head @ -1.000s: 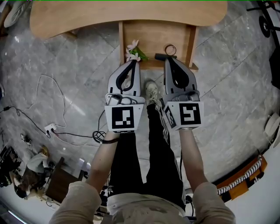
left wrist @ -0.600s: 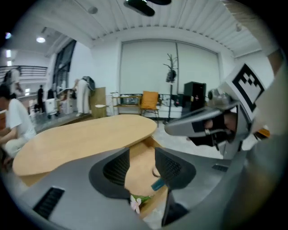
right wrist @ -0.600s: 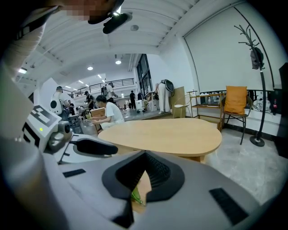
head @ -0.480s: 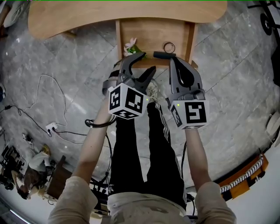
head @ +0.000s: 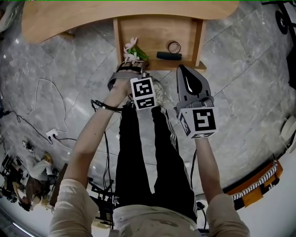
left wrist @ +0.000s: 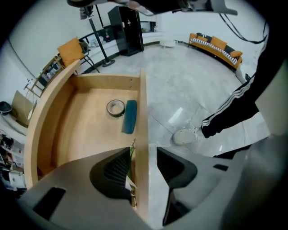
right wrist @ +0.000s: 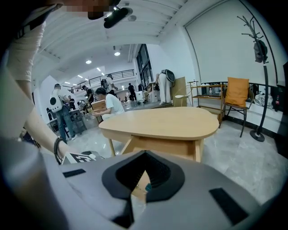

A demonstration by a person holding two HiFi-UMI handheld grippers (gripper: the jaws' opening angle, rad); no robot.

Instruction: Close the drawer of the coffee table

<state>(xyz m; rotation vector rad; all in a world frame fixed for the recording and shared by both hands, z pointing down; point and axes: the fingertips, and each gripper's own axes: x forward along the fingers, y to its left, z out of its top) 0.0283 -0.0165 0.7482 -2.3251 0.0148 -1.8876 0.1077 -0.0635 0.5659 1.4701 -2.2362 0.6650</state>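
Drawer point(head: 152, 30): pulled out from under the coffee table point(head: 92, 14) toward the person, open, its front wall nearest the feet.
Inside drawer: flower sprig point(head: 132, 51) in the near left corner; ring point(head: 174, 46) and dark bar point(head: 169, 56) side by side toward the right, close to the front wall.
Left gripper point(left wrist: 143, 157): pointing steeply down over the left end of the front wall, with one jaw inside the drawer and one outside. The jaws have just been opening from shut, then narrowing a touch. They stand spread with the board between them and a gap showing on the outer side.
Right gripper point(head: 182, 68): held just short of the drawer's right front corner, angled down, tips pressed together with nothing between them.
Person: standing at the drawer, shoe point(head: 159, 95) just below its front.
Floor point(head: 240, 92): grey marble tiles, with a cable point(head: 41, 92) lying well to the left.
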